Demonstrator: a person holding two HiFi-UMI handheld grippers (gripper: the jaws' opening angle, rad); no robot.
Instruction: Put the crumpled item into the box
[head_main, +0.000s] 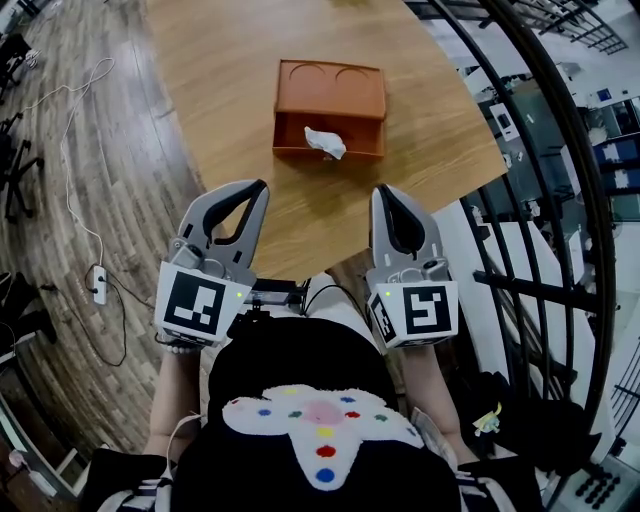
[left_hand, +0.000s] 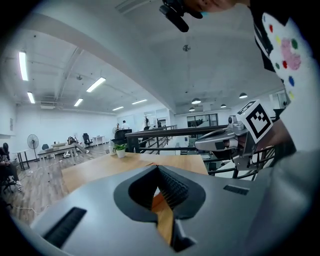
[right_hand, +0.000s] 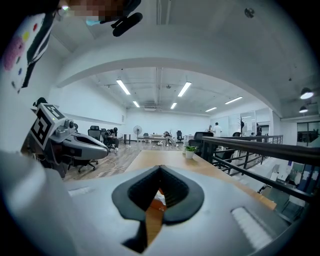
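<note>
An orange box (head_main: 330, 105) stands in the middle of the wooden table (head_main: 240, 80). A white crumpled item (head_main: 325, 143) lies in its near compartment, against the front rim. My left gripper (head_main: 258, 188) is shut and empty, hovering over the table's near edge, well short of the box. The right gripper (head_main: 384, 192) hangs beside it at the same distance, also shut with nothing in it. In the right gripper view, a sliver of the orange box (right_hand: 156, 202) and the white item (right_hand: 159, 196) shows through the hollow behind the closed tips (right_hand: 160, 169). The left gripper (left_hand: 157, 168) shows only table wood there.
A black metal railing (head_main: 540, 210) curves close along the table's right side. Wooden floor lies to the left, with a white cable and a power strip (head_main: 98, 285). A small potted plant (right_hand: 190, 150) stands at the table's far end. Office desks, chairs and people are far behind.
</note>
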